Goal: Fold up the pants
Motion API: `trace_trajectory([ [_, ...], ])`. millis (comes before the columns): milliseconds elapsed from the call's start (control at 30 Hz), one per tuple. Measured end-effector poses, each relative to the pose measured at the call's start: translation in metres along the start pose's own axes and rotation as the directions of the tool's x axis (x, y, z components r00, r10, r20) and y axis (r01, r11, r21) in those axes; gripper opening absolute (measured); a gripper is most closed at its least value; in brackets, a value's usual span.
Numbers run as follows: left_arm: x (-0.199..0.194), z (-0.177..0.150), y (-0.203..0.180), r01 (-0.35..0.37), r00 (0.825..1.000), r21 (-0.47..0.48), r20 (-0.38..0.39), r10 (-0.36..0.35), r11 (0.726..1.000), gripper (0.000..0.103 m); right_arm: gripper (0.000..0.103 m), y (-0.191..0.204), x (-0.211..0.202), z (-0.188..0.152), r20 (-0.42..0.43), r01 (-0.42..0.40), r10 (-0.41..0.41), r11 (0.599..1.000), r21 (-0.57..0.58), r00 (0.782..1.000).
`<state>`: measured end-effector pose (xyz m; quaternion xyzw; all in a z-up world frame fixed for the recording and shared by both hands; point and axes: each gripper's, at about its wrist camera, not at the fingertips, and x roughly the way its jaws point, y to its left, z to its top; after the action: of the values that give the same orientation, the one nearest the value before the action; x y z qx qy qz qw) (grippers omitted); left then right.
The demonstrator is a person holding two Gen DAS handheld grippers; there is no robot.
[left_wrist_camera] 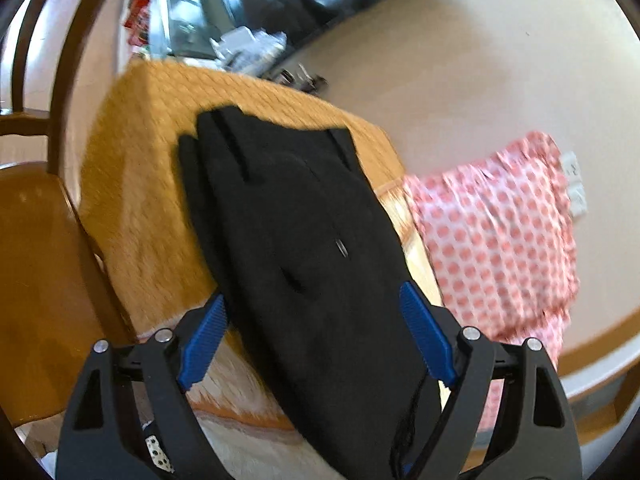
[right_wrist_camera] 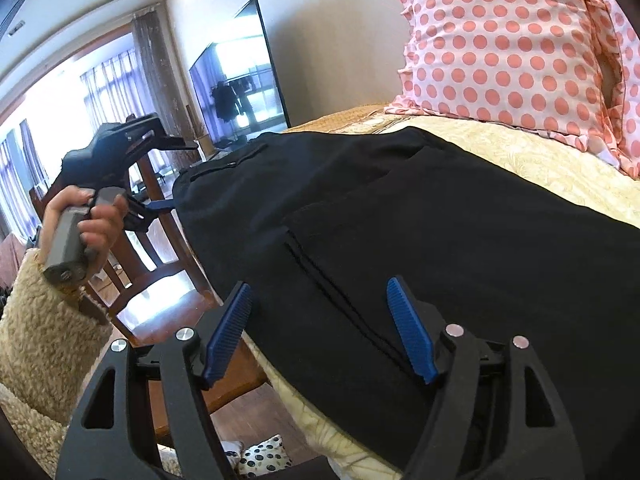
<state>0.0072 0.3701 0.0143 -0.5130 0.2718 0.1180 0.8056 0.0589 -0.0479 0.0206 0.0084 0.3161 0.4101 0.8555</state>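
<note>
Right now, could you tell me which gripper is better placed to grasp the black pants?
Probably the right gripper: its open fingers already straddle the black pants near the bed edge; the left gripper sits off their side.

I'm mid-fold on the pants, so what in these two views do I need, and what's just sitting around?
Part of the job:
- black fabric pants spread on the bed
- left gripper, open
- right gripper, open

Just lying about:
- pink polka-dot pillow
- brown wooden chair
- flat black television
</note>
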Motion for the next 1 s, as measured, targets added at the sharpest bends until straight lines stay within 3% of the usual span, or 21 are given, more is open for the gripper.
trace_trajectory([
  [67,0.004,0.009,-0.001,-0.034,0.999,-0.002,0.018,0.034,0.999,0.081,0.074,-0.005,-0.008,-0.002,0.007,-0.031,0.031,0.999,0.035,0.999],
  [100,0.005,0.013,0.000,-0.057,0.998,-0.002,0.032,0.057,0.998,0.074,0.074,-0.007,-0.012,-0.004,0.013,-0.038,0.038,0.998,0.041,0.999],
  [167,0.007,0.020,0.002,-0.091,0.994,-0.015,0.055,0.091,0.996,0.049,0.075,-0.010,-0.024,-0.009,0.034,-0.050,0.049,0.998,0.046,0.998],
  [200,0.007,0.021,0.001,-0.100,0.993,-0.010,0.068,0.100,0.995,0.027,0.076,-0.012,-0.030,-0.011,0.047,-0.057,0.055,0.997,0.051,0.997],
  [233,0.007,0.022,-0.003,-0.125,0.989,0.015,0.085,0.124,0.992,0.014,0.077,-0.016,-0.039,-0.015,0.068,-0.062,0.057,0.996,0.061,0.996],
  [300,0.005,0.018,-0.015,-0.146,0.984,0.065,0.114,0.138,0.987,0.012,0.078,-0.024,-0.055,-0.021,0.105,-0.064,0.055,0.994,0.084,0.993],
  [400,-0.005,0.000,-0.060,-0.186,0.971,0.227,0.195,0.142,0.956,0.011,0.079,-0.042,-0.086,-0.034,0.183,-0.058,0.031,0.989,0.140,0.983],
  [500,-0.013,-0.032,-0.126,-0.164,0.973,0.422,0.220,0.075,0.892,0.010,0.080,-0.061,-0.118,-0.045,0.260,-0.037,-0.016,0.979,0.200,0.966],
  [600,-0.019,-0.090,-0.201,-0.073,0.986,0.629,0.161,-0.038,0.774,0.010,0.081,-0.079,-0.147,-0.056,0.313,0.026,-0.109,0.966,0.259,0.943],
  [700,-0.029,-0.174,-0.261,0.106,0.985,0.804,-0.002,-0.175,0.584,0.010,0.081,-0.097,-0.174,-0.066,0.343,0.086,-0.205,0.939,0.332,0.917],
  [767,-0.033,-0.247,-0.284,0.272,0.954,0.871,-0.189,-0.231,0.410,0.011,0.081,-0.109,-0.191,-0.075,0.346,0.136,-0.276,0.916,0.379,0.897],
  [800,-0.029,-0.278,-0.287,0.333,0.937,0.879,-0.271,-0.219,0.341,0.011,0.081,-0.115,-0.199,-0.081,0.339,0.168,-0.319,0.898,0.407,0.885],
  [867,-0.014,-0.331,-0.280,0.411,0.911,0.880,-0.386,-0.144,0.240,0.011,0.081,-0.124,-0.210,-0.091,0.330,0.196,-0.365,0.872,0.448,0.871],
  [933,0.007,-0.371,-0.262,0.430,0.902,0.885,-0.431,-0.033,0.177,0.011,0.081,-0.133,-0.221,-0.102,0.314,0.224,-0.411,0.842,0.491,0.856],
  [967,0.021,-0.386,-0.250,0.460,0.881,0.870,-0.473,0.034,0.178,0.011,0.081,-0.137,-0.224,-0.105,0.306,0.235,-0.427,0.830,0.505,0.851],
  [1000,0.028,-0.391,-0.241,0.485,0.862,0.851,-0.504,0.054,0.199,0.011,0.081,-0.141,-0.227,-0.108,0.299,0.244,-0.441,0.820,0.518,0.846],
])
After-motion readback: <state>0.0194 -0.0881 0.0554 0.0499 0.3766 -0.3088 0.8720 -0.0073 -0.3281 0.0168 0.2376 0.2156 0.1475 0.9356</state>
